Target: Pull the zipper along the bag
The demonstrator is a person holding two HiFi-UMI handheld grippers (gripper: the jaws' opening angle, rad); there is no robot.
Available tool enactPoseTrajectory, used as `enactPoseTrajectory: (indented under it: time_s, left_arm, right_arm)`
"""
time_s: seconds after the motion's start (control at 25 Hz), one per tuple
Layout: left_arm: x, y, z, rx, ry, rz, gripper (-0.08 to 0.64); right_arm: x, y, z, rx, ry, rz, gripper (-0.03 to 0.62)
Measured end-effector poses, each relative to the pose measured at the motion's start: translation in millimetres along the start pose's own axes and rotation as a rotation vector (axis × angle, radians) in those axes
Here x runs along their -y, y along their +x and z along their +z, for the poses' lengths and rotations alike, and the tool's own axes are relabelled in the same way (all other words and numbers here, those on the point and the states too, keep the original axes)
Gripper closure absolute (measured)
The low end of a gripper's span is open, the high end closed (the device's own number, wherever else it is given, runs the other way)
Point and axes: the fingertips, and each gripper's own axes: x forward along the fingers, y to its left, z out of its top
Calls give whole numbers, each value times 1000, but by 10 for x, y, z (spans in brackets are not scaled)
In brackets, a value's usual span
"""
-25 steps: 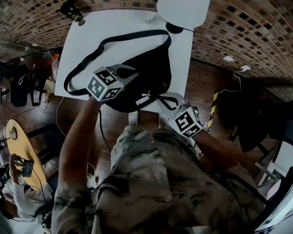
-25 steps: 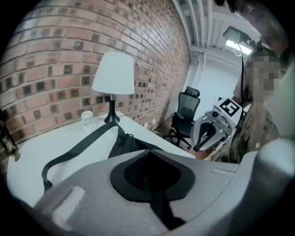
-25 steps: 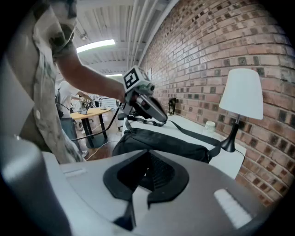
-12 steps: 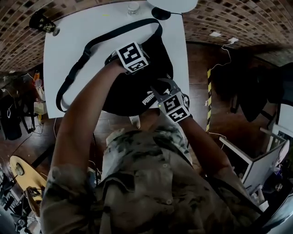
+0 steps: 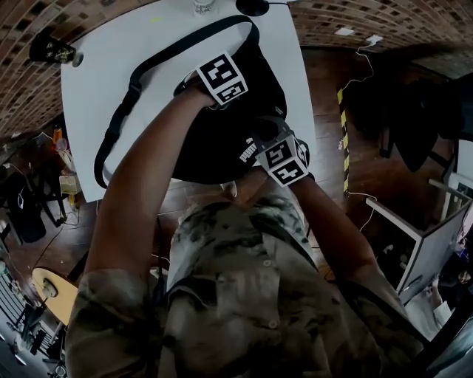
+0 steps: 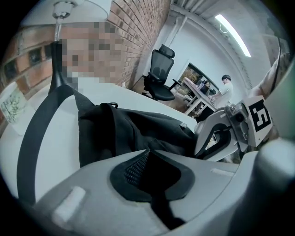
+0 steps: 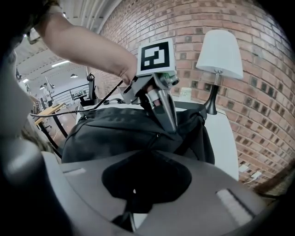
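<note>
A black waist bag (image 5: pixel 211 144) with a long strap (image 5: pixel 133 88) lies on the white table (image 5: pixel 96 81). My left gripper (image 5: pixel 244 103) reaches over the bag's top, its marker cube uppermost. In the right gripper view its fingers (image 7: pixel 167 113) come down pressed together onto the fabric at the zipper line, beside the small metal pull (image 7: pixel 158 135). My right gripper (image 5: pixel 267 134) sits at the bag's near edge by the white logo. Black fabric fills its jaws (image 7: pixel 147 154) and those of the left gripper (image 6: pixel 150 152). The bag's near end hides behind the jaws.
A white-shaded lamp (image 7: pixel 220 50) stands at the table's far edge against the brick wall, with a small glass (image 5: pixel 203 6) beside its base. A black object (image 5: pixel 52 48) sits at the far left corner. An office chair (image 6: pixel 159 80) and people are in the background.
My left gripper has moved from the bag's near left side up and across onto its top. The right gripper stays at the near edge. The head view has shifted.
</note>
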Motion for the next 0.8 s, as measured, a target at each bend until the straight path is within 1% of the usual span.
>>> enactPoseTrajectory:
  time_s: [0.16,0.36,0.8]
  left_arm:
    - [-3,16,17,-2,-18,-7,561]
    - [-13,10,32,5,-20,5,561]
    - [-13,19,46,16,-13,23,561]
  right_arm:
    - [-86,-48,10,16,4,2,555]
    - [-239,-69,153,52,17,28,557]
    - [-968,-80,305,78,-38,158,557]
